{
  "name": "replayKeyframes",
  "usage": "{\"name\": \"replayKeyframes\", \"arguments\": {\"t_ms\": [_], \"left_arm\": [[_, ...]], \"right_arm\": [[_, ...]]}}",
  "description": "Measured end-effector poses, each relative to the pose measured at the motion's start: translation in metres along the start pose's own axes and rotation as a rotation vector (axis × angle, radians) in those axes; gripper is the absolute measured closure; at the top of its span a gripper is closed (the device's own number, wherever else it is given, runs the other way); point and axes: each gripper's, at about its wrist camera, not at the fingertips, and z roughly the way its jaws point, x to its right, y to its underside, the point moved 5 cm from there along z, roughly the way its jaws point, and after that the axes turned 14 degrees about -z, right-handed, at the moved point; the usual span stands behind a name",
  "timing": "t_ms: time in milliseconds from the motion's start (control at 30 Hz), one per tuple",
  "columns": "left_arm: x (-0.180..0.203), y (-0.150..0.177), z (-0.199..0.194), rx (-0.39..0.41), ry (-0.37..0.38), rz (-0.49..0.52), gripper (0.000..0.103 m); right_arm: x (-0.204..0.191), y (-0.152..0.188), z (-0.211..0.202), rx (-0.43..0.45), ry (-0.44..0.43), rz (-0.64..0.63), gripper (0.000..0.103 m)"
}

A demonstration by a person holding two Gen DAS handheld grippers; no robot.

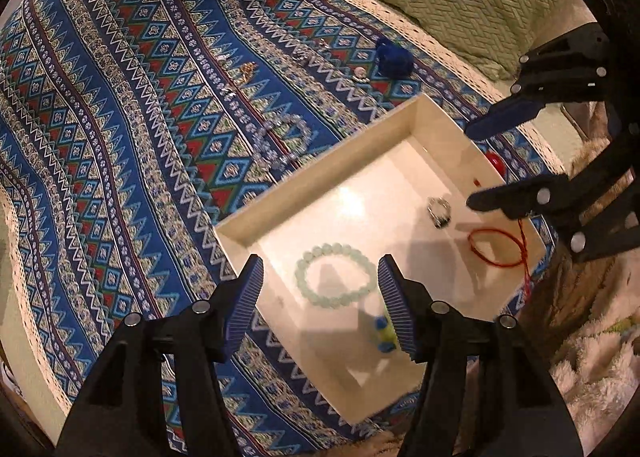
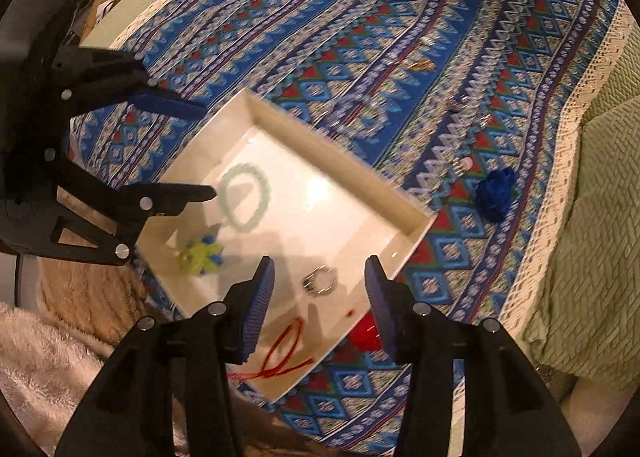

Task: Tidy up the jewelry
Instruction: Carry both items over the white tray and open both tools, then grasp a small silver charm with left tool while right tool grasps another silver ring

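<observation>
Two grippers hover over the white tray (image 1: 240,231), the left gripper (image 1: 320,293) and right gripper (image 2: 320,299) both with fingers spread and empty. Inside lie a pale green bead bracelet (image 1: 336,275), a silver ring (image 2: 320,281), a red cord (image 2: 286,353) and a yellow-blue trinket (image 2: 200,253). The clear bead bracelet (image 1: 282,141) waits on the patterned cloth (image 1: 120,117); the next grasp should probably pinch one bead run squarely.

The scene is viewed steeply downward from both wrist cameras, each set close above the white tray (image 1: 416,113) (image 2: 256,101) from opposite sides. The tray and patterned cloth (image 1: 120,97) (image 2: 400,17) are shared; the right gripper (image 1: 472,165) and left gripper (image 2: 208,149) are each seen opposite.
</observation>
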Motion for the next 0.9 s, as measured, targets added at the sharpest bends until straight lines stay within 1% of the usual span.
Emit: {"name": "replayKeyframes", "arguments": {"t_ms": [100,200,267,333,500,633,733,800,867,900], "left_arm": [[-0.009,-0.016,0.006,0.01,-0.001,-0.007,0.043],[-0.022,-0.034,0.016,0.018,-0.005,-0.01,0.043],[-0.033,-0.047,0.023,0.036,-0.017,-0.02,0.043],[-0.045,-0.063,0.034,0.046,-0.015,-0.036,0.043],[-0.068,-0.113,0.065,0.065,0.003,-0.067,0.043],[-0.082,-0.148,0.1,0.053,0.016,-0.075,0.043],[-0.084,-0.162,0.119,0.051,0.052,-0.049,0.043],[-0.085,-0.167,0.13,0.048,0.057,-0.033,0.043],[-0.084,-0.17,0.143,0.031,0.06,-0.021,0.049],[-0.084,-0.17,0.151,0.016,0.062,-0.014,0.064]], "right_arm": [[0.024,-0.01,-0.002,0.014,0.019,0.026,0.055],[0.057,-0.023,-0.002,0.019,0.06,0.047,0.055],[0.082,-0.036,0.0,0.034,0.108,0.058,0.055],[0.105,-0.049,0.006,0.04,0.121,0.063,0.055],[0.143,-0.077,0.038,0.025,0.12,0.047,0.055],[0.165,-0.093,0.068,0.02,0.082,0.025,0.055],[0.172,-0.101,0.086,-0.007,0.094,-0.025,0.055],[0.175,-0.104,0.094,-0.024,0.097,-0.048,0.055],[0.178,-0.104,0.102,-0.044,0.097,-0.068,0.055],[0.179,-0.104,0.105,-0.049,0.096,-0.074,0.055]]}}
